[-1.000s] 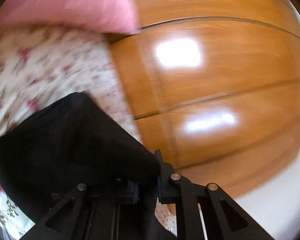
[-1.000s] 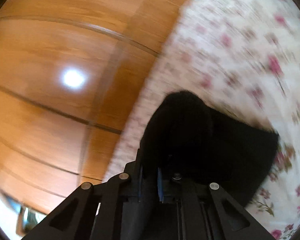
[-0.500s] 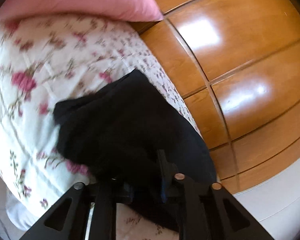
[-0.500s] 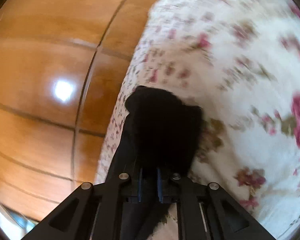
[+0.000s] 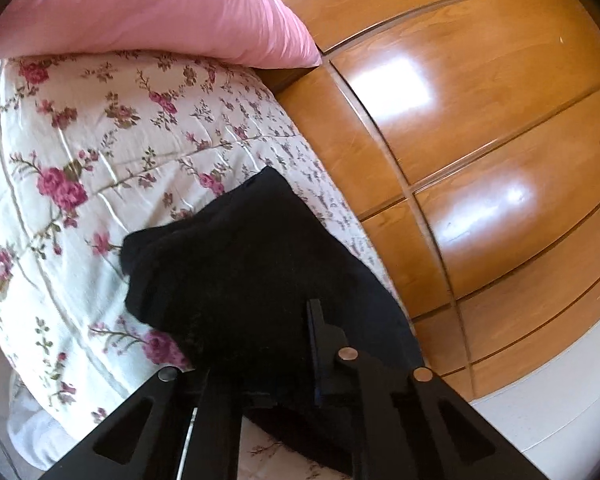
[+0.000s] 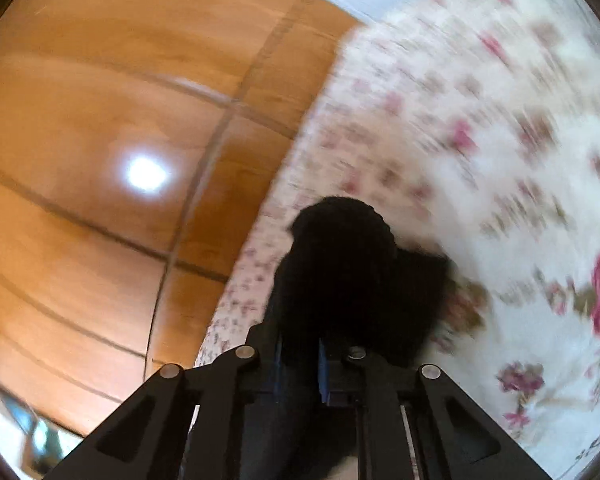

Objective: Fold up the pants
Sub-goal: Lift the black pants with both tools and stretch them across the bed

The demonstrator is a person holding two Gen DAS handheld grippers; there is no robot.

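The black pants (image 5: 236, 264) lie bunched on the floral bedspread (image 5: 80, 152) near the bed's edge. My left gripper (image 5: 272, 360) is shut on a fold of the pants, with the cloth draped over its fingers. In the right wrist view the pants (image 6: 348, 264) rise as a dark bunch between the fingers. My right gripper (image 6: 300, 356) is shut on that bunch, low over the bedspread (image 6: 480, 160). The fingertips of both grippers are hidden by the cloth.
A pink pillow (image 5: 148, 12) lies at the head of the bed. A glossy wooden wardrobe (image 5: 480, 152) stands close beside the bed, and also shows in the right wrist view (image 6: 100, 160). A white floor strip (image 5: 560, 420) runs at its base.
Both grippers have swung with the pants from over the bed's edge onto the bedspread. The pants now rest more on the bed. The right view is still blurred with motion.
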